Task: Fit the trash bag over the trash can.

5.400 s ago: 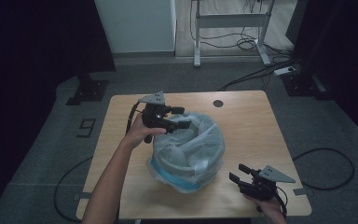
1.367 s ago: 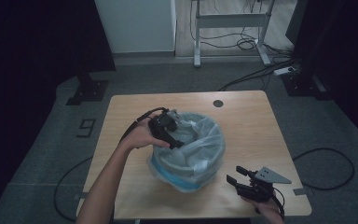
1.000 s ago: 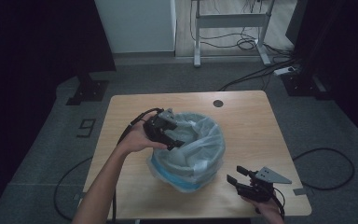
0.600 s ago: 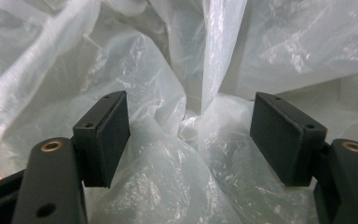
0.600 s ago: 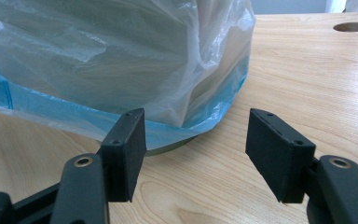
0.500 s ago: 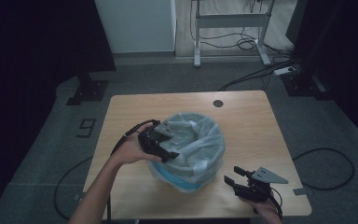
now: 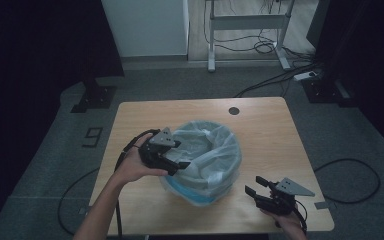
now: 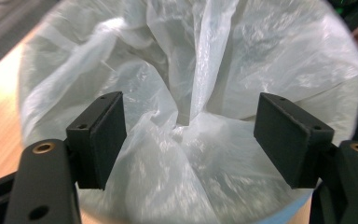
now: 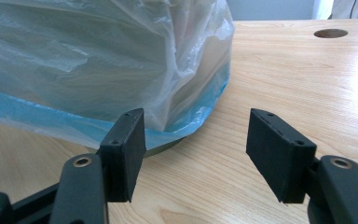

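Note:
A round bin lined with a translucent white plastic bag (image 7: 207,152) stands in the middle of the wooden table (image 7: 270,130); a blue band shows at its base. My left gripper (image 7: 176,164) sits at the bin's left rim, pointing into it. In the left gripper view its jaws (image 8: 189,135) stand open over the crumpled bag (image 8: 191,70) and have just been opening; the pads press on nothing. My right gripper (image 7: 254,186) rests near the table's front right corner, open, aimed at the bag's (image 9: 98,60) lower side with bare table (image 9: 284,84) between its jaws (image 9: 191,144).
A round cable hole (image 7: 234,110) lies in the table's far side, also in the right gripper view as a hole (image 9: 331,33). Behind the table stand a white desk frame (image 7: 245,22) and dark stands; cables (image 7: 350,175) run over the grey floor.
My left gripper has slid along the bin's left rim toward the person, and its grey plate now faces up. The right gripper has kept still.

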Tool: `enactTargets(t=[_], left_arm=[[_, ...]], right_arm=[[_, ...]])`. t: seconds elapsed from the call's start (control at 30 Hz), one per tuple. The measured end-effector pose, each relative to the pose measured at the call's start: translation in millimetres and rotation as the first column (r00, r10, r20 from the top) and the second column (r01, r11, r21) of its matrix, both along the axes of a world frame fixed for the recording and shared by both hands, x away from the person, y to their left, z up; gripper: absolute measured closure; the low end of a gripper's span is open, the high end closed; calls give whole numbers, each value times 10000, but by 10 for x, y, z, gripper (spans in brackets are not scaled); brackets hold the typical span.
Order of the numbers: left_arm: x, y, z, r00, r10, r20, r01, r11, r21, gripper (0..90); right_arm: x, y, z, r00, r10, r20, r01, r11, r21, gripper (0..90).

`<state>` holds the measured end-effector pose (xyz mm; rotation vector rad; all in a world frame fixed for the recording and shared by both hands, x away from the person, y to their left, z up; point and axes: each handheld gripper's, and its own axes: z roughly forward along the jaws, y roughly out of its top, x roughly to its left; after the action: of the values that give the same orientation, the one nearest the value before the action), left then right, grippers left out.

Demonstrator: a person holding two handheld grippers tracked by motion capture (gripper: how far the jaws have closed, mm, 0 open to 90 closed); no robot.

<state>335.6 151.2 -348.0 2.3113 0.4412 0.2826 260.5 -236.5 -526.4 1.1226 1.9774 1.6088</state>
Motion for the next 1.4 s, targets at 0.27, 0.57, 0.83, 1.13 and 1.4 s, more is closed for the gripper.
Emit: enactTargets(t=[0.27,0.57,0.83,1.13,1.4], left_arm=[[-217,355,-21,9940,1012,426,-942,9854,-1421,231],[-464,716,-238,9801,1931,458,-1800,9620,-2053,230],[-696,945,-571,9673,2529,177,-2420,9419,-2329,228],[-799,1113,-1055,9478,3156,-450,-3174,9213,-2247,220],[-799,1152,-1367,9354,3428,-871,-3537,9084,-2230,221]], right_arm=[[23,-24,-13,9999,-116,-6,116,9999,-115,366],[40,-89,-14,9995,-318,-26,318,9995,-46,366],[51,-167,-18,9985,-540,-11,540,9985,-67,366],[77,-230,-56,9967,-803,-144,800,9966,-181,365],[99,-262,-90,9955,-926,-188,918,9950,-382,362]])
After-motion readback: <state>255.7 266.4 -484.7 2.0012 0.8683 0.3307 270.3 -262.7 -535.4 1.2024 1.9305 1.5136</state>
